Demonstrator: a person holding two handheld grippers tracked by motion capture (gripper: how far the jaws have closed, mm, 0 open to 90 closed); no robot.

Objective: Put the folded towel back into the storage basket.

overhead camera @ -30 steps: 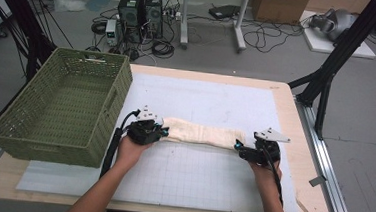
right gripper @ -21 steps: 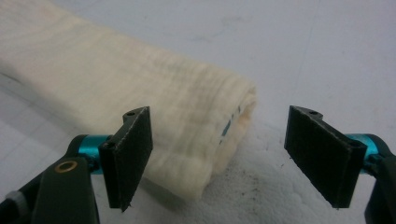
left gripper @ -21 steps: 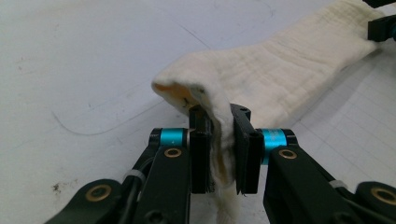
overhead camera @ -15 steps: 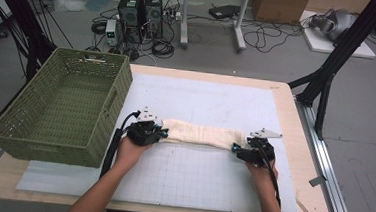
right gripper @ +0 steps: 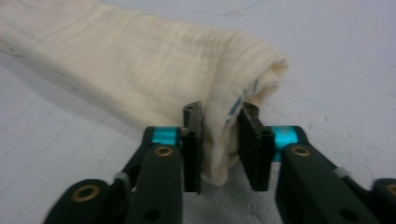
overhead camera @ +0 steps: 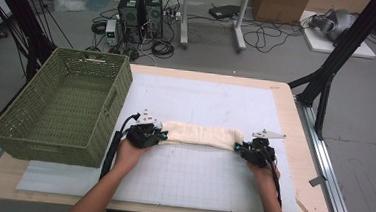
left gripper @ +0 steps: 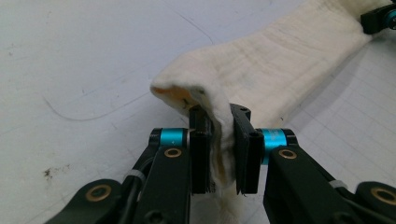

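A long cream cloth (overhead camera: 199, 135), folded into a narrow band, lies across the white mat (overhead camera: 202, 94) between my two grippers. My left gripper (overhead camera: 160, 134) is shut on the cloth's left end. In the left gripper view the cloth (left gripper: 280, 65) bunches up between the jaws of the left gripper (left gripper: 219, 140), and the other gripper (left gripper: 379, 17) holds the far end. My right gripper (overhead camera: 238, 148) is shut on the right end. In the right gripper view a fold of the cloth (right gripper: 140, 60) is pinched in the right gripper (right gripper: 219, 140).
A large green woven basket (overhead camera: 60, 107) stands on the table's left side, close to my left gripper. The wooden table edge (overhead camera: 303, 144) runs along the right of the mat. Black stand legs (overhead camera: 329, 71), cables and computer boxes sit on the floor beyond.
My right gripper has shifted slightly left toward the left one, with the cloth end still in it. The left gripper has stayed put.
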